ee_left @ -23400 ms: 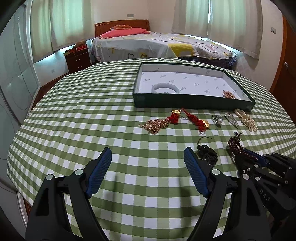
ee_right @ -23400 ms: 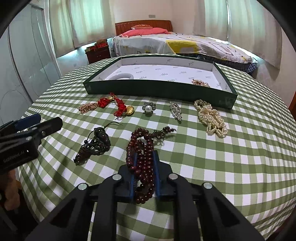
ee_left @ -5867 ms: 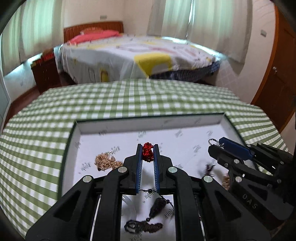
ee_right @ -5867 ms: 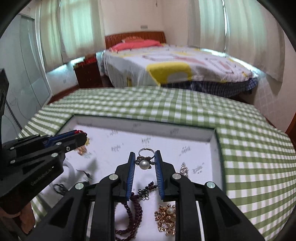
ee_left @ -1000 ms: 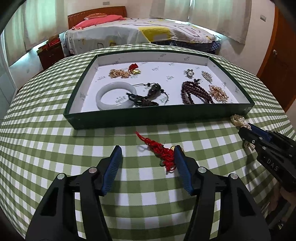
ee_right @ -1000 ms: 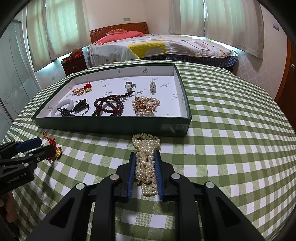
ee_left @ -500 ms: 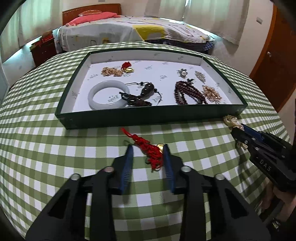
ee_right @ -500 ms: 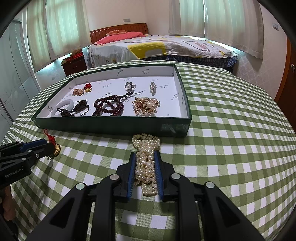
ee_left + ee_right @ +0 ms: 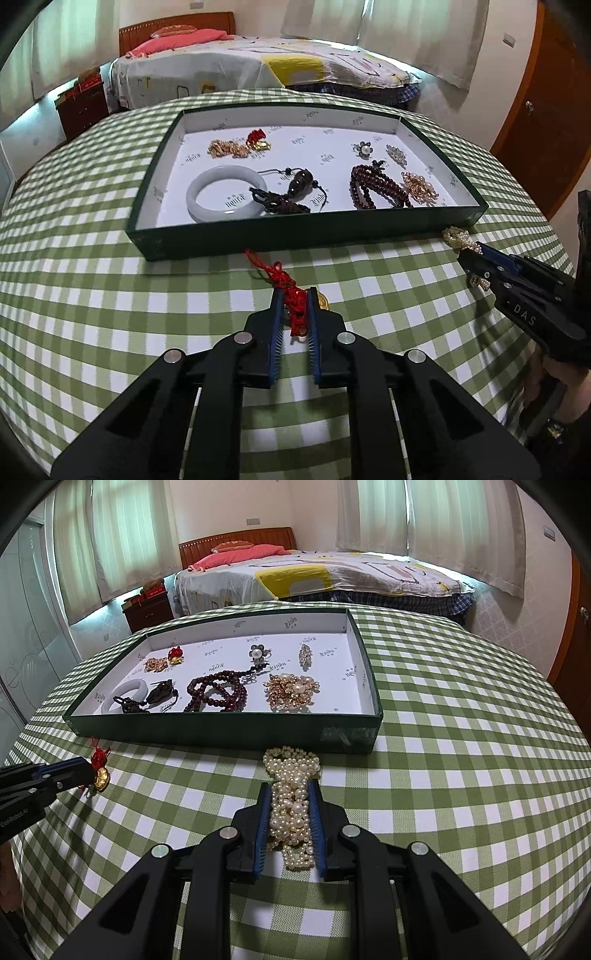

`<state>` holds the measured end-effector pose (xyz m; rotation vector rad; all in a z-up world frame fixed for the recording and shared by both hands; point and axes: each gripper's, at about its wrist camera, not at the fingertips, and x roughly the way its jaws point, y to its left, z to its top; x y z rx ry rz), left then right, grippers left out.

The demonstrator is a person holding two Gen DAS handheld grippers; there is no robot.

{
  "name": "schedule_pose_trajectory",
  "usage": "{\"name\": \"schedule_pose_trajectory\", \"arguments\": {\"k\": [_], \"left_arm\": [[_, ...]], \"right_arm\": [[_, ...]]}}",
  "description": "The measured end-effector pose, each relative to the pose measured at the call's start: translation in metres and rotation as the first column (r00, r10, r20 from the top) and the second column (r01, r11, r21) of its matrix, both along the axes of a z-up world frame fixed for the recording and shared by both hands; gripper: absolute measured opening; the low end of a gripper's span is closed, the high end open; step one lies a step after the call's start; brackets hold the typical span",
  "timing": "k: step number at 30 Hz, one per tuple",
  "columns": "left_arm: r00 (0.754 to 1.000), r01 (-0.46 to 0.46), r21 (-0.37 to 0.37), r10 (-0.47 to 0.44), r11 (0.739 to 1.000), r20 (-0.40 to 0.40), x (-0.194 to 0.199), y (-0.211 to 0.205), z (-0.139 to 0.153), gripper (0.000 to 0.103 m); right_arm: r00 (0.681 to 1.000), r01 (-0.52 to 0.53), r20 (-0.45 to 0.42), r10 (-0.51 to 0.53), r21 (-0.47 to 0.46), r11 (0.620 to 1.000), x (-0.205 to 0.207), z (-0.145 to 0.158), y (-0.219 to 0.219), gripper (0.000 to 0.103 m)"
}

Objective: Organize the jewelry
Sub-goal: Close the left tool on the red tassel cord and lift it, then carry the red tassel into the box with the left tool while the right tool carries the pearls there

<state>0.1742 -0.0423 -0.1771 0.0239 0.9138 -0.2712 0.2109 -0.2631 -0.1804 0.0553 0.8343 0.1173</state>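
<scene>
A round table under a green checked cloth [image 9: 110, 295] fills both views, and on it, toward twelve o'clock from the grippers, sits the dark green tray [image 9: 303, 236] with its white printed lining. Most of the jewelry already lies inside it: a pale jade bangle [image 9: 226, 192] at the near left, a dark corded pendant [image 9: 291, 192] beside it, a coil of dark red beads [image 9: 373, 186], a gold cluster [image 9: 419, 186] at the near right, and smaller pieces along the far side (a gold chain with a red knot, a pearl flower ring, a slim brooch).

Two pieces lie outside, on the cloth just in front of the tray's near wall. The pearl bracelet [image 9: 291, 805] lies at about six o'clock from the tray's right corner, and the right gripper [image 9: 290, 825] is closed around its middle, the blue pads pressing the strands from both sides. The red knotted charm [image 9: 291, 299] with its gold bead lies at six o'clock from the tray's centre, and the left gripper [image 9: 295, 325] is pinched onto its lower part, the top cord trailing free toward the tray.

The step in hand looks like the last pair of pickups. Next, each piece likely needs lifting clear of the tray's wall, carrying toward twelve o'clock, and releasing over bare lining; the loose pearl strands could snag the rim if raised too little.
</scene>
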Motion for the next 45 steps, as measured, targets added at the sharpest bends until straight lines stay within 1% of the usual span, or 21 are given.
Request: {"name": "schedule_pose_trajectory", "arguments": {"k": [2,5,9,11,12,13,18,20,21,22,24,32,45], "left_arm": [[1.0,0.003,0.012,-0.003,1.0,0.004,0.0,0.002,0.001,0.013],[1.0,-0.002,0.014,0.003,1.0,-0.011,0.002,0.009,-0.002,0.013],[0.999,-0.003,-0.007,0.002,1.0,-0.051,0.009,0.015,-0.005,0.015],[0.998,-0.02,-0.019,0.019,1.0,-0.056,0.011,0.016,-0.003,0.024],[0.998,-0.026,-0.022,0.025,0.999,-0.056,0.012,0.016,-0.003,0.034],[0.998,-0.033,-0.025,0.031,0.999,-0.053,0.013,0.016,-0.003,0.036],[0.997,-0.045,-0.022,0.044,0.999,-0.066,0.022,0.014,-0.005,0.036],[0.996,-0.053,-0.016,0.052,0.998,-0.066,0.027,0.014,-0.007,0.036],[0.997,-0.053,-0.015,0.052,0.998,-0.064,0.029,0.013,-0.007,0.031],[0.997,-0.05,-0.012,0.049,0.999,-0.063,0.031,0.013,-0.007,0.017],[0.997,-0.041,-0.007,0.04,0.999,-0.062,0.033,0.011,-0.008,0.012],[0.999,-0.02,0.008,0.021,1.0,-0.032,0.026,0.008,-0.007,0.01],[1.0,-0.029,0.028,0.028,0.999,0.004,0.016,0.011,0.0,0.01]], "right_arm": [[1.0,0.0,0.0,0.0,0.0,1.0,0.0,0.0,0.0,0.021],[1.0,-0.001,0.0,0.001,-0.001,1.0,0.0,0.0,0.0,0.021],[1.0,0.0,0.001,0.0,-0.001,1.0,0.0,0.0,0.0,0.021],[1.0,0.0,0.001,0.0,-0.002,1.0,0.0,0.0,0.0,0.021],[1.0,-0.001,0.0,0.001,-0.001,1.0,0.0,0.001,-0.001,0.021],[1.0,-0.001,0.001,0.001,-0.001,1.0,0.001,0.001,-0.001,0.021],[1.0,-0.001,0.002,0.001,-0.003,1.0,0.001,0.002,-0.001,0.021],[1.0,-0.001,0.003,0.001,-0.004,1.0,0.0,0.002,-0.001,0.021],[1.0,-0.001,0.004,0.001,-0.004,1.0,0.0,0.002,-0.001,0.021],[1.0,-0.001,0.004,0.001,-0.005,1.0,0.001,0.003,-0.001,0.021],[1.0,-0.001,0.004,0.001,-0.005,1.0,0.0,0.003,-0.001,0.021],[1.0,0.002,0.009,-0.002,-0.006,1.0,0.0,0.003,0.0,0.021],[1.0,-0.009,0.018,0.009,0.0,1.0,-0.001,0.005,0.005,0.018]]}}
